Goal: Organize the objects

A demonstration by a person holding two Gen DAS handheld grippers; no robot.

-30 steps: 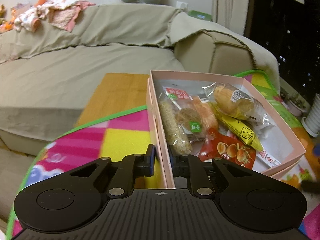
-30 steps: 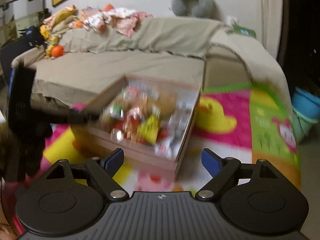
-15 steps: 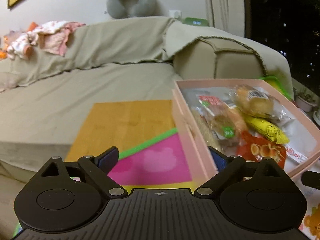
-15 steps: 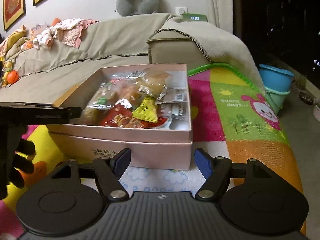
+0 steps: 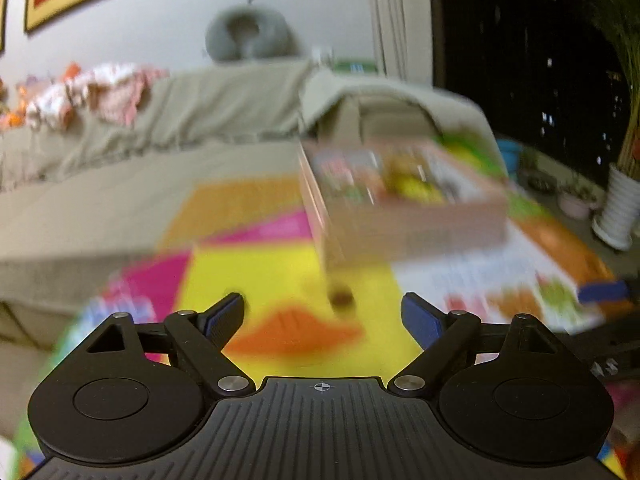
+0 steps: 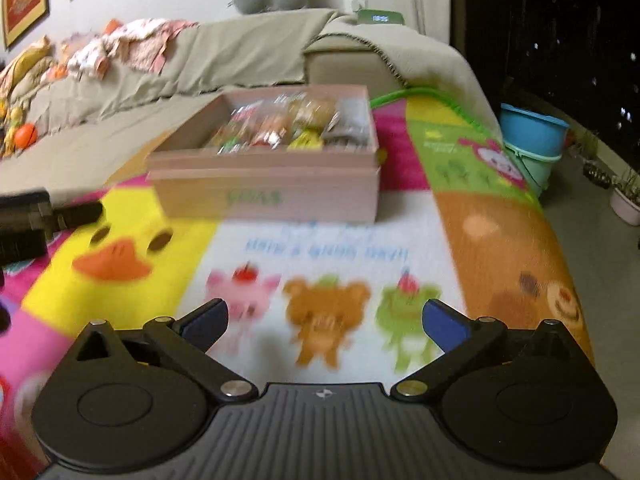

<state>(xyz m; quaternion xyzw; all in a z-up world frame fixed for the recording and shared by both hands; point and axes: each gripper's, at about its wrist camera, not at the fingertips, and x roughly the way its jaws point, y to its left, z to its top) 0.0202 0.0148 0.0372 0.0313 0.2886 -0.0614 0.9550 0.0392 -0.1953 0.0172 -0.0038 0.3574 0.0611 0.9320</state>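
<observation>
Fingers of the left gripper stand spread wide at the bottom of the left wrist view, blue pads at lower left and lower right of centre, with nothing between them but the yellow duck panel of the play mat; the jaws have just been opening and are empty. From these fingers the pink box lies up and to the right, well apart, its near corner pointing down toward the gap and its long side running off toward the right edge; this view is badly smeared, so the packets inside read only as colour. A blue pad of the other tool shows at the right edge of that view

In the right wrist view the right gripper is likewise wide open and empty, its jaws having just been opening, the pads framing the cartoon pig, bear and frog printed on the mat. The box sits in the upper middle of this frame, slightly left of the fingers' centre line, its long front wall lying crosswise to them, with a bare stretch of mat between. The snack packets are heaped inside, above the rim. The sofa lies behind

Neither hand touches the box. Judging by both views, the right gripper faces it squarely, so it seems better placed for a straight reach forward
</observation>
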